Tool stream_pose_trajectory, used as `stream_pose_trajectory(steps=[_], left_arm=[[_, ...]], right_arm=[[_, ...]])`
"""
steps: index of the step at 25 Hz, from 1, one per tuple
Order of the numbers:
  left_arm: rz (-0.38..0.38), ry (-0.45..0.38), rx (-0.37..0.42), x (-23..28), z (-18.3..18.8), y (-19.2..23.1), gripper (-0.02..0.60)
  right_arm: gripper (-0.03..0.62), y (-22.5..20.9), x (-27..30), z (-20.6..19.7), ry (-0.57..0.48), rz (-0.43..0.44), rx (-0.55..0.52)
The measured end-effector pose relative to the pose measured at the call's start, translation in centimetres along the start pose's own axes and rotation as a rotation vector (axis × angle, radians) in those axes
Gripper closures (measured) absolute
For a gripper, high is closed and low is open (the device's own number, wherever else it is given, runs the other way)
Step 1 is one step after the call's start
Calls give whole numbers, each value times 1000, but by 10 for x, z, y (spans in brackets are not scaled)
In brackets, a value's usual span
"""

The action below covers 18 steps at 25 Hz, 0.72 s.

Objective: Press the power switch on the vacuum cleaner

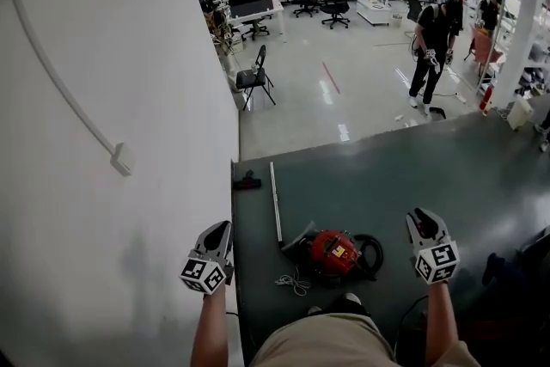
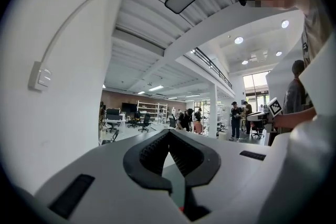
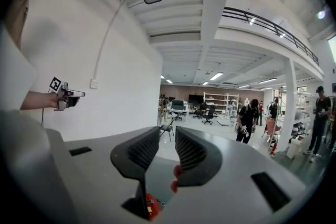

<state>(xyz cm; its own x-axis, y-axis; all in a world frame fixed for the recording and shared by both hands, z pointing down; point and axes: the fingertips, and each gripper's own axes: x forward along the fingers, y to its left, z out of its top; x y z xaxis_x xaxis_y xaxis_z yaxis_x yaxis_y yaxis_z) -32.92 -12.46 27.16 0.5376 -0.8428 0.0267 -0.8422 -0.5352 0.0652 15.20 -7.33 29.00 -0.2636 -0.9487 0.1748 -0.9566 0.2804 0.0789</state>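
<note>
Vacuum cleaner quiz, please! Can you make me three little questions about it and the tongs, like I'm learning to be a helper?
1. True or false: the right tongs are touching the vacuum cleaner.
2. What colour is the vacuum cleaner's body? A red, B blue, C yellow.
3. Which are shut with tips together: the left tongs or the right tongs?

Key: 1 false; 2 A; 3 left.
</note>
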Motion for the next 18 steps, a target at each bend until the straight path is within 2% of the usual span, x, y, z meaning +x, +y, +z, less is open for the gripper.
stream_pose_trajectory(steps=[3, 8, 12, 18], left_arm=[[28, 29, 8, -12, -19, 10, 574], [11, 71, -2, -26, -47, -5, 574], [1, 91, -6, -35, -69, -23, 574], [-85, 136, 0, -39, -104, -65, 574]], right_arm=[[508, -1, -2, -19, 25, -28, 23], [508, 1, -8, -44, 50, -40, 140], [508, 14, -12, -67, 94, -25, 150], [508, 41, -17, -81, 113, 44, 124]])
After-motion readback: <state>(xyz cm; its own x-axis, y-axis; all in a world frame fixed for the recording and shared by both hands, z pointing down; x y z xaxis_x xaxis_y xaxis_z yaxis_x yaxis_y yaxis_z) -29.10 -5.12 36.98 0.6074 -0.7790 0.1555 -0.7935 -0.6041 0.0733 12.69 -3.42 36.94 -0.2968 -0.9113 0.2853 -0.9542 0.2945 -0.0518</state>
